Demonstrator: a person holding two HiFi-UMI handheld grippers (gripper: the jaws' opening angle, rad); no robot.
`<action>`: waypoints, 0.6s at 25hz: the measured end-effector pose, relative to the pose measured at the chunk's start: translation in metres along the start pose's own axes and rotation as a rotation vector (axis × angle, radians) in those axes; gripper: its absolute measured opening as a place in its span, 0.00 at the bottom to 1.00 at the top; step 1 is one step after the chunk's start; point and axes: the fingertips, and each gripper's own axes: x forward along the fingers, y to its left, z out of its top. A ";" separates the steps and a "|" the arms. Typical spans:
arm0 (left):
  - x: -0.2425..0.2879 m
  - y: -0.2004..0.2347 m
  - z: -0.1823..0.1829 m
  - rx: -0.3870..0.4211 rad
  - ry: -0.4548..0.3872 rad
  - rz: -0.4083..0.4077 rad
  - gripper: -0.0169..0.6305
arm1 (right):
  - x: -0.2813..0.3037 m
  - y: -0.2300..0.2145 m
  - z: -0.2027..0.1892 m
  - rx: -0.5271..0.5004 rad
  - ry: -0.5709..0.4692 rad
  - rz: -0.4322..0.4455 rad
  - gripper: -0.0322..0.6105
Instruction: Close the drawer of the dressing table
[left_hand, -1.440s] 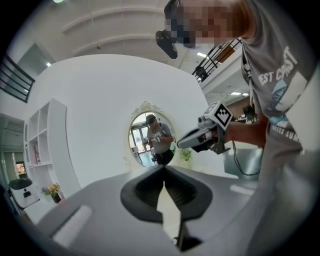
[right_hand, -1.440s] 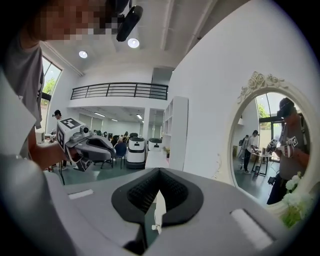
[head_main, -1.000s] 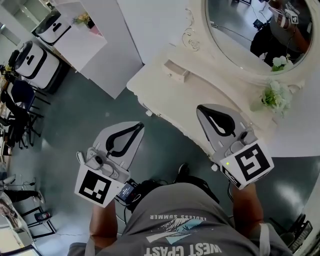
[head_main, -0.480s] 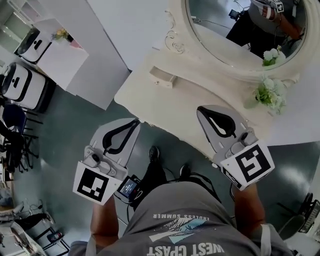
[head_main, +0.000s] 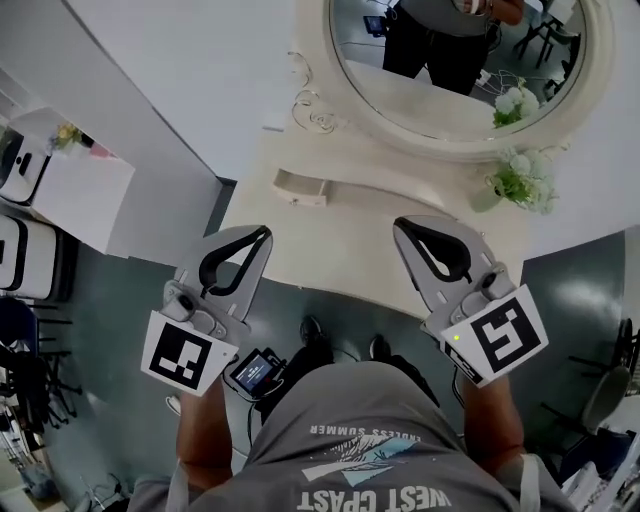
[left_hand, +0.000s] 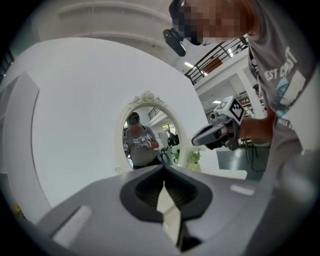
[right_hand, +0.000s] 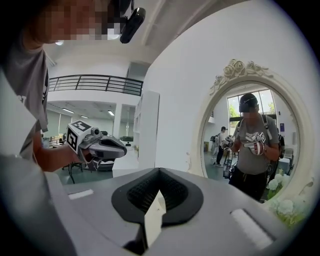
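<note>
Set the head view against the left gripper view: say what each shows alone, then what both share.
Head view only: the person's shoes and a small screen device at the waist. Left gripper view only: a balcony railing and the camera by the person's head. Both: the oval mirror, the flowers, and the left claw and right claw, each shut and empty.

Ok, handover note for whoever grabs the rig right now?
Left gripper: shut, empty, at the dressing table front left corner.
Right gripper: shut, empty, over the table's front edge.
Behind them the mirror, with flowers at the right rear.
Done: nothing confirmed; no view shows the drawer front, so open or closed cannot be told.
Left: find the drawer, push it shut if open.
</note>
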 end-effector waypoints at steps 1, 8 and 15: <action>0.002 0.006 -0.002 0.000 -0.004 -0.013 0.03 | 0.005 0.001 0.003 0.000 0.000 -0.011 0.05; 0.009 0.041 -0.012 -0.001 -0.036 -0.101 0.03 | 0.030 0.002 0.013 0.006 0.018 -0.109 0.05; 0.011 0.066 -0.027 -0.020 -0.051 -0.152 0.03 | 0.049 0.007 0.020 -0.005 0.044 -0.172 0.05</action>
